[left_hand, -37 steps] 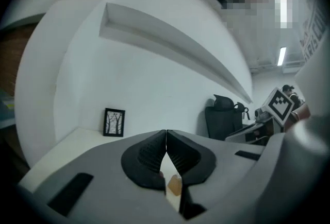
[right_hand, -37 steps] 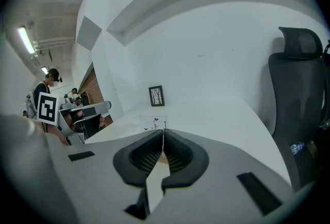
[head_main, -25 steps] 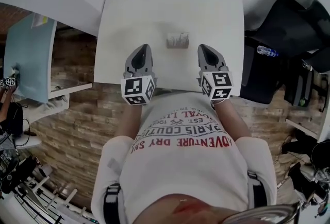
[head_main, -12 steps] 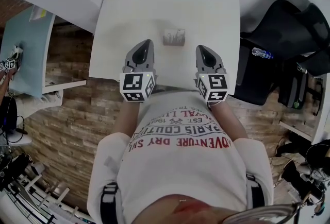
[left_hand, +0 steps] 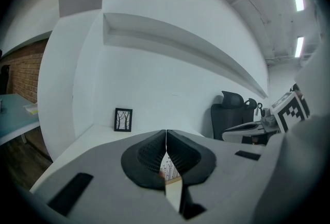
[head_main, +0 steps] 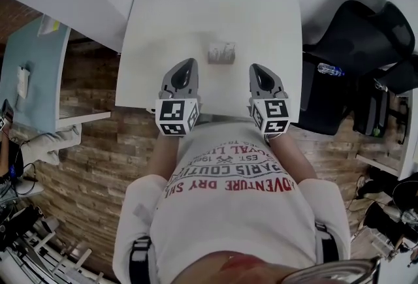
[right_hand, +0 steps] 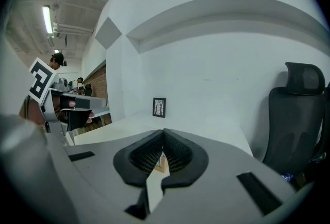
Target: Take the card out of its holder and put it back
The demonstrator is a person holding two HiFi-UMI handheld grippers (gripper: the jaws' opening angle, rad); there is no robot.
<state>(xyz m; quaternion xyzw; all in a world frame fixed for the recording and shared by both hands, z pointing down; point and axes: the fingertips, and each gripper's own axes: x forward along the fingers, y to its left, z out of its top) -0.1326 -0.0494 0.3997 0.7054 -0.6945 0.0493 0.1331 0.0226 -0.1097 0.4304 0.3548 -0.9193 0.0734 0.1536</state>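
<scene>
Seemingly pre-grasp, left tongs (left_hand: 166, 135) and right tongs (right_hand: 163, 133) hover closed, empty, before the printed white card (left_hand: 169, 170) in its small wooden holder (right_hand: 161, 165), so opening comes next.

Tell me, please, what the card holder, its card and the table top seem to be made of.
The card holder looks like pale unfinished wood: a matte tan block. The card seems to be paper or thin card stock, whitish with small dark printed marks. The table top is smooth, matte white, perhaps laminate or painted board; the look leaves that open.
</scene>
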